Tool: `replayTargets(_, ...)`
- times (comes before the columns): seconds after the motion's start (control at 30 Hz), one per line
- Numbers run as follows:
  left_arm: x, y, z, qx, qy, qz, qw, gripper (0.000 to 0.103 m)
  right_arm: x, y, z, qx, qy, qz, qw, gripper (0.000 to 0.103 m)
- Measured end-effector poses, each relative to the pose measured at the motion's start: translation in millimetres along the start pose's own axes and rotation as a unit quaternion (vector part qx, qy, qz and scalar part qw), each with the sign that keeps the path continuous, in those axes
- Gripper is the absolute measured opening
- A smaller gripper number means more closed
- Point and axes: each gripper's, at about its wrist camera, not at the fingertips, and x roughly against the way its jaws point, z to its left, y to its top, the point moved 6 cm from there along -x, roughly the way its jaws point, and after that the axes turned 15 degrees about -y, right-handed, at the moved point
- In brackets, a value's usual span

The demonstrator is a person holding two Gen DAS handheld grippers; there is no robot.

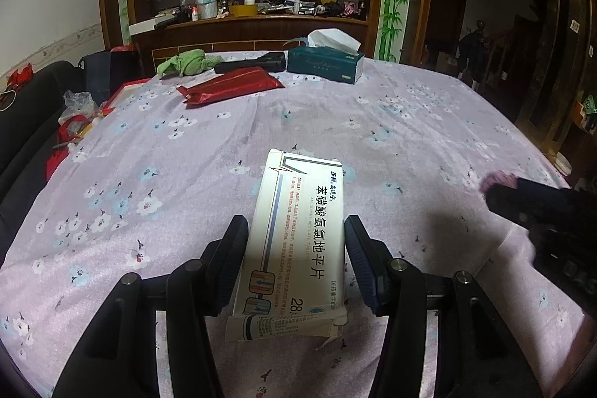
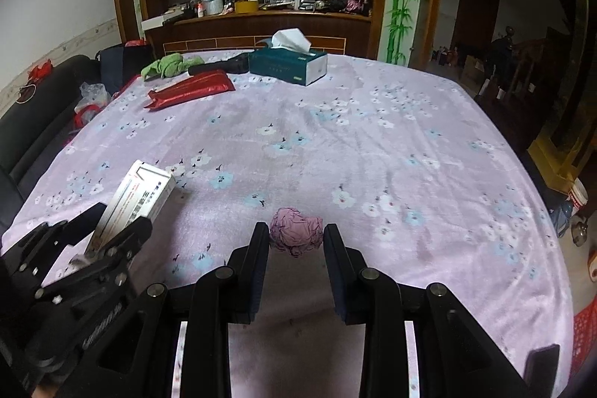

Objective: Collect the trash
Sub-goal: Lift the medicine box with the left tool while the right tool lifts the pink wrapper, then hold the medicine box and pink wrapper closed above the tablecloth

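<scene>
Then the left gripper (image 1: 296,230) held a white medicine box (image 1: 298,241), its fingers (image 1: 231,248) set on both long sides of the carton. In the right wrist view the box (image 2: 138,200) stood tilted, its far end raised above the cloth (image 2: 373,144), with the left gripper (image 2: 117,224) closed about its lower part.

The right gripper (image 2: 296,234) sat low over the cloth with its fingers (image 2: 257,256) apart at a moderate width. A crumpled pink paper ball (image 2: 296,230) lay on the cloth between the fingertips; I could not tell whether the pads touched it. From the left wrist view the right gripper (image 1: 496,189) appeared as a dark blur at the right edge, with a bit of the ball (image 1: 498,181) showing pink at its tip.

Far across the cloth lay a tissue box (image 2: 289,62), a red packet (image 2: 190,88) and a green rag (image 2: 168,65), all well apart from both grippers.
</scene>
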Motion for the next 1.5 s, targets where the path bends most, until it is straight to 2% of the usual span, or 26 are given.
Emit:
replayTargets(0.17, 3.2, 2.0, -3.4, 0.0, -0.009, -0.006, 0.9999, 0.052, 19.9, -14.8, -11.9, -0.003, -0.002, 0.001, 1.0, 0.032)
replayTargets(0.4, 11.0, 5.6, -13.6, -0.019, -0.004, -0.015, 0.9997, 0.052, 40.5, -37.7, -32.9, -0.017, -0.003, 0.008, 1.0, 0.032)
replayTargets(0.77, 44.4, 12.0, -28.5, -0.031, -0.004, -0.033, 0.999, 0.052, 71.3, -56.5, -60.5, -0.037, -0.001, -0.002, 0.999, 0.032)
replayTargets(1.1, 76.5, -4.5, -53.2, -0.047, -0.009, -0.05, 0.9976, 0.052, 85.5, -67.9, -62.8, -0.037, 0.007, -0.008, 0.999, 0.033)
replayTargets(1.5, 112.4, -10.1, -63.8, -0.064, -0.006, -0.081, 0.9947, 0.052, 104.8, -66.9, -54.4, -0.025, 0.007, -0.027, 0.999, 0.033)
